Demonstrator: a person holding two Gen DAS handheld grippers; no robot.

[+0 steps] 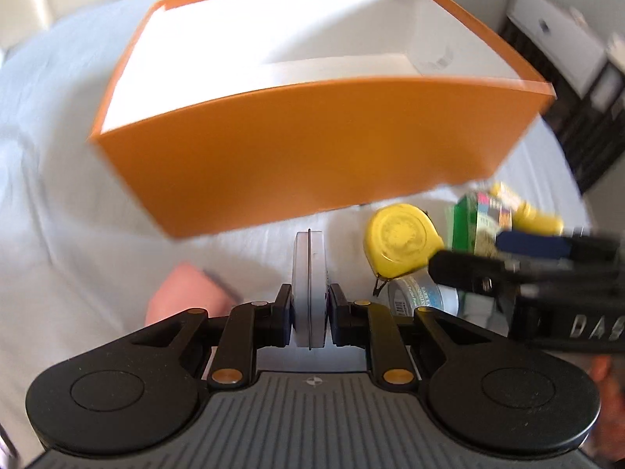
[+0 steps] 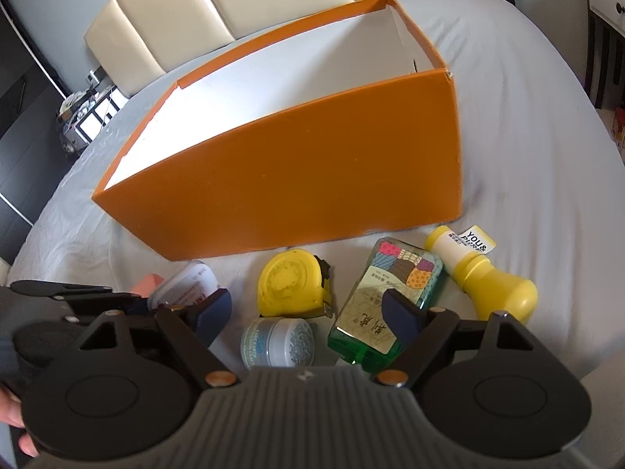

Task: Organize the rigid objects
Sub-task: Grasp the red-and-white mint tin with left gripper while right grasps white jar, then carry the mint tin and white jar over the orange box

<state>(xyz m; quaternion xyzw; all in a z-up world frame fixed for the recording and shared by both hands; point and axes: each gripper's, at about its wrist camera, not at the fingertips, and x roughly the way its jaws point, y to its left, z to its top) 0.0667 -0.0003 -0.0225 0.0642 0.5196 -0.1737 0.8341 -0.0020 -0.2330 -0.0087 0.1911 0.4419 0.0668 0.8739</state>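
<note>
My left gripper (image 1: 309, 308) is shut on a flat white tin (image 1: 309, 285), held on edge above the bed, in front of the orange box (image 1: 312, 148). The tin also shows in the right wrist view (image 2: 187, 283). My right gripper (image 2: 308, 314) is open and empty, low over a white jar (image 2: 279, 342), with a yellow tape measure (image 2: 293, 283) just beyond. A green bottle (image 2: 384, 305) lies by its right finger and a yellow bottle (image 2: 488, 273) further right. The orange box (image 2: 293, 172) is open-topped with a white inside.
A pink object (image 1: 187, 293) lies on the white bed sheet (image 1: 58, 215) left of the tin. A cream headboard (image 2: 195, 8) stands behind the box. Dark furniture (image 1: 566, 97) is at the right, and a cluttered stand (image 2: 82, 113) at the left.
</note>
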